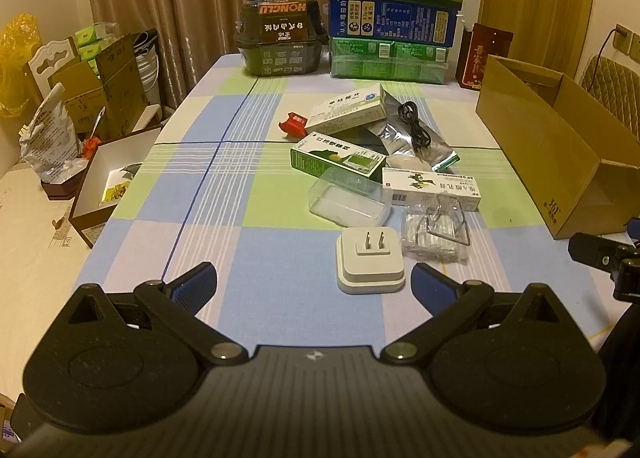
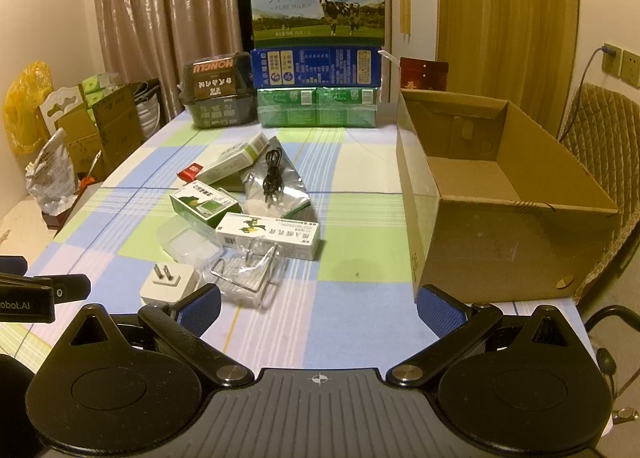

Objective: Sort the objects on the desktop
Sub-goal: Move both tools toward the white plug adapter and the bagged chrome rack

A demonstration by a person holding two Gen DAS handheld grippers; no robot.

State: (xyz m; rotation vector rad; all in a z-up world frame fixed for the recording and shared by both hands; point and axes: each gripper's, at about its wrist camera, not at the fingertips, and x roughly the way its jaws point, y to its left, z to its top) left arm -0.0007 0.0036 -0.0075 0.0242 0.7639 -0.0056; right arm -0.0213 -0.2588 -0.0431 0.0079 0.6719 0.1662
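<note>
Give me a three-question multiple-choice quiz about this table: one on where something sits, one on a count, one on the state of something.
1. Where does the black cable lie?
A. on the silver foil pouch
B. inside the cardboard box
C. on the white plug adapter

2. How many metal prongs does the plug adapter have?
A. two
B. three
C. four

3. What is the state of the cardboard box?
A. taped shut
B. open and apparently empty
C. crushed flat

Answers:
1. A, the coiled cable rests on the foil pouch in the middle of the pile.
2. A, two flat prongs stick up from its face.
3. B, the right wrist view looks into its open top and shows only a bare floor.
</note>
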